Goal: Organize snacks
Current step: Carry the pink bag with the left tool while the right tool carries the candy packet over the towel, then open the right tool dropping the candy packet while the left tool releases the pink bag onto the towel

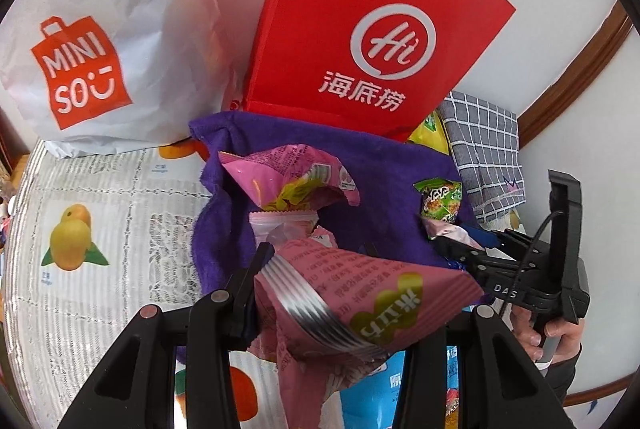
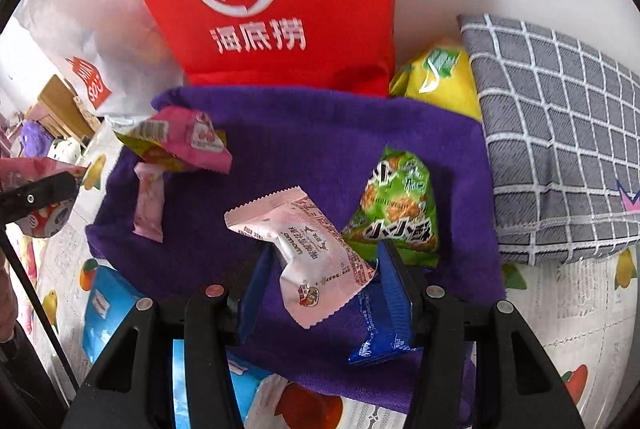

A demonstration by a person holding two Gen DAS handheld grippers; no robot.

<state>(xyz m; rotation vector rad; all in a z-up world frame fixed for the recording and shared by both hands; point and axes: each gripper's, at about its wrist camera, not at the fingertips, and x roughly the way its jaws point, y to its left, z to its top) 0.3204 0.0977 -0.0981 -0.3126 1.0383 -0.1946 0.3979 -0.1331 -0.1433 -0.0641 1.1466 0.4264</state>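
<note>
My left gripper (image 1: 320,265) is shut on a large pink snack packet (image 1: 360,305) and holds it above the purple cloth (image 1: 384,173). My right gripper (image 2: 324,269) stands over the purple cloth (image 2: 304,149) with a pale pink wrapped snack (image 2: 308,253) between its fingers; I cannot tell if it grips it. A blue packet (image 2: 380,329) lies by its right finger. On the cloth lie a green packet (image 2: 400,205), a pink and yellow packet (image 2: 180,141) and a small pink wrapper (image 2: 149,205). The right gripper also shows in the left wrist view (image 1: 460,253).
A red paper bag (image 1: 360,21) and a white Miniso bag (image 1: 100,41) stand behind the cloth. A grey checked pouch (image 2: 560,133) and a yellow packet (image 2: 440,77) lie at the right. A blue box (image 2: 108,309) lies at the near left on the fruit-print tablecloth (image 1: 100,209).
</note>
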